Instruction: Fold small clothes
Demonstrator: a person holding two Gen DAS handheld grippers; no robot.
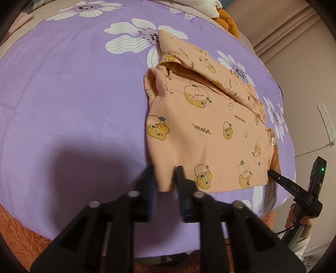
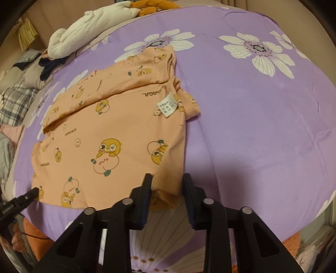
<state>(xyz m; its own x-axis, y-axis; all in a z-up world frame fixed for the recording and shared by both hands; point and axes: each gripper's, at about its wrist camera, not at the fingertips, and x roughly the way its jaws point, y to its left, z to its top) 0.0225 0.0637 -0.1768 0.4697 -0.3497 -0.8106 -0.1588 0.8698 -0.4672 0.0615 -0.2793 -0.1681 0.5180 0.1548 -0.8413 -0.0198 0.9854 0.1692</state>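
Note:
A small peach garment (image 1: 205, 117) (image 2: 109, 126) printed with cartoon figures lies partly folded on a purple flowered bedsheet (image 1: 73, 94) (image 2: 252, 126). A white label (image 2: 168, 107) shows at its right side. My left gripper (image 1: 164, 170) is shut on the garment's near left corner, with the cloth bunched between its fingers. My right gripper (image 2: 167, 176) is shut on the near right corner, and the hem fills its gap. Each wrist view also catches the other gripper at the hem: the right gripper (image 1: 273, 173), the left gripper (image 2: 34, 192).
A white bundle (image 2: 94, 23) and an orange plush (image 2: 151, 6) lie at the far end of the bed. Plaid and grey clothes (image 2: 16, 98) are piled at the left. An orange fuzzy blanket (image 1: 12, 231) edges the near side. A power strip (image 1: 326, 121) hangs on the wall.

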